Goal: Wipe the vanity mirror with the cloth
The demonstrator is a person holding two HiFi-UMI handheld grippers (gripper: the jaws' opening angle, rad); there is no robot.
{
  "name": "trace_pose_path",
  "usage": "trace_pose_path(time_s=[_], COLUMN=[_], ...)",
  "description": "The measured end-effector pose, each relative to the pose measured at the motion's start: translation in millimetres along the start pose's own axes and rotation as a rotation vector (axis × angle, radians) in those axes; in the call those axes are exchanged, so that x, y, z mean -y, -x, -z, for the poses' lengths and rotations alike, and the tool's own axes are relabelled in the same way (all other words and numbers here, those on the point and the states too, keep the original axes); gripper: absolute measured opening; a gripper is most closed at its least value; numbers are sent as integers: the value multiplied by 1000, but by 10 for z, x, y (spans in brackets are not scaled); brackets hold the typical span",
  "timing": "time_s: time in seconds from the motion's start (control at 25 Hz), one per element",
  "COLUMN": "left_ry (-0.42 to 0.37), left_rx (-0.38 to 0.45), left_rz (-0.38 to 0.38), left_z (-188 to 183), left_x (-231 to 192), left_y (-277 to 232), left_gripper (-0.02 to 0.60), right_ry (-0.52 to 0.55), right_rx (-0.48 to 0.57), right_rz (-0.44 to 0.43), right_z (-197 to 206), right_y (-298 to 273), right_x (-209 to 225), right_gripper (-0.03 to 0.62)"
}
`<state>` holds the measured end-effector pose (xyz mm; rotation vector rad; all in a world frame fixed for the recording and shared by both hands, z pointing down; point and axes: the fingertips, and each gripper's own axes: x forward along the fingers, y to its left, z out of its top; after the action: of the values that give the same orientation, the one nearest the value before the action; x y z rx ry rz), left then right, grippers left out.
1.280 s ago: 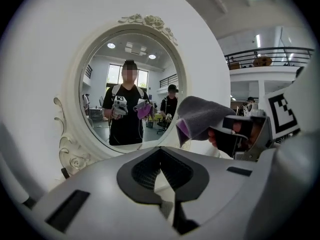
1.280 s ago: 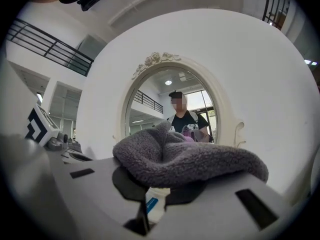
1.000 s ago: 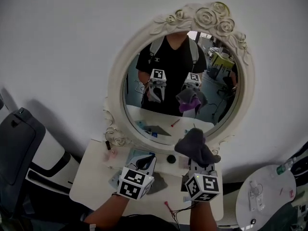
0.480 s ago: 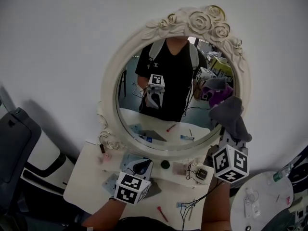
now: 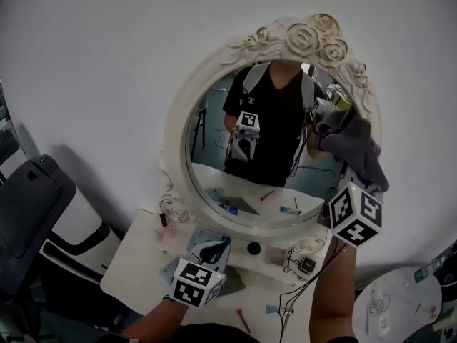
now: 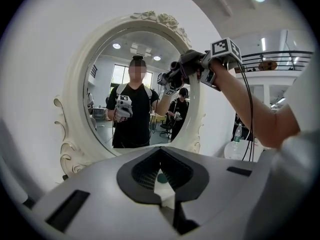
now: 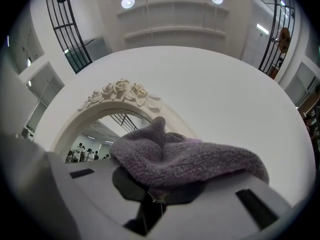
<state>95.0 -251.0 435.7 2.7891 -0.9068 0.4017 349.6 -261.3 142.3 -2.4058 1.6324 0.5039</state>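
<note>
Soft, limp cloth (image 5: 355, 151) hangs bunched in the right gripper's (image 7: 156, 198) closed fingers at the mirror's (image 5: 214, 156) 3 o'clock edge; the left gripper's (image 6: 162, 184) fingers meet, empty.

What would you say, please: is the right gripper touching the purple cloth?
Touching: in the right gripper view, the right gripper pinches the purple cloth.
</note>
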Motion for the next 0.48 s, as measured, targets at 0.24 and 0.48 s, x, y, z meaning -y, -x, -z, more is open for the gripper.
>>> trace_pose_path(time_s=[0.24,0.48], left_ry=[20,27], left_rx=[-5,-15], left_rz=[-9,7], left_z=[53,87], left_x=[-45,-68], left_y=[-58,-202], left_gripper=[6,6], right_ry=[56,105], right_rx=[24,-22], right_rz=[20,-29], right_z=[25,289], right_y=[-77,-169], right_x=[-5,-100], right_gripper=[28,28])
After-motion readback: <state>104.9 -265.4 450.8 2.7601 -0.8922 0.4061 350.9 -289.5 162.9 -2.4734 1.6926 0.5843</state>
